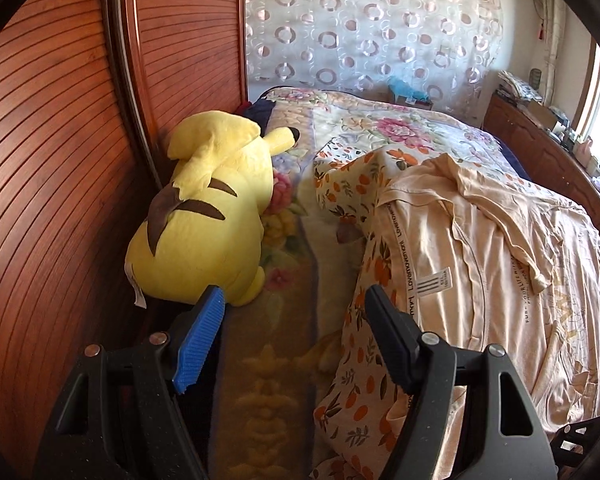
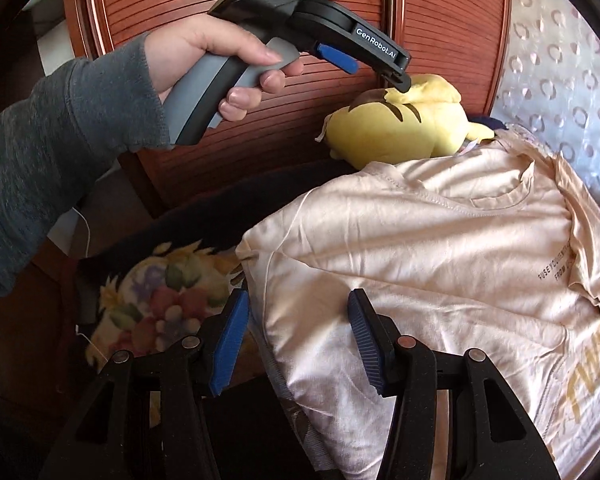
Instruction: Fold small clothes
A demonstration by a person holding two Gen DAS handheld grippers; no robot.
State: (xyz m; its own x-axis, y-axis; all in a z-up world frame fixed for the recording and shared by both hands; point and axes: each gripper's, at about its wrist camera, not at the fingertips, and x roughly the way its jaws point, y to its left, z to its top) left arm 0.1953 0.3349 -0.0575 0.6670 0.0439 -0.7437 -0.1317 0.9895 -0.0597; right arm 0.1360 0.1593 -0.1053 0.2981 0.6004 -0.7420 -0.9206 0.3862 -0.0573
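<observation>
A pale peach T-shirt [image 1: 500, 248] lies inside out and rumpled on the bed, one sleeve flopped across its middle, its white label [image 1: 434, 280] showing. It also fills the right wrist view [image 2: 440, 248]. An orange-print garment [image 1: 364, 320] lies under its left edge. My left gripper [image 1: 292, 300] is open and empty, above the blanket just left of the shirt. My right gripper [image 2: 296, 304] is open, its fingers either side of the shirt's near corner. The left gripper, held in a hand, shows in the right wrist view [image 2: 400, 80], above the plush toy.
A yellow plush toy [image 1: 208, 216] lies against the wooden slatted headboard [image 1: 60, 160]. A floral blanket [image 1: 284, 380] covers the bed. A wooden ledge with clutter [image 1: 556, 128] runs along the far right under a window.
</observation>
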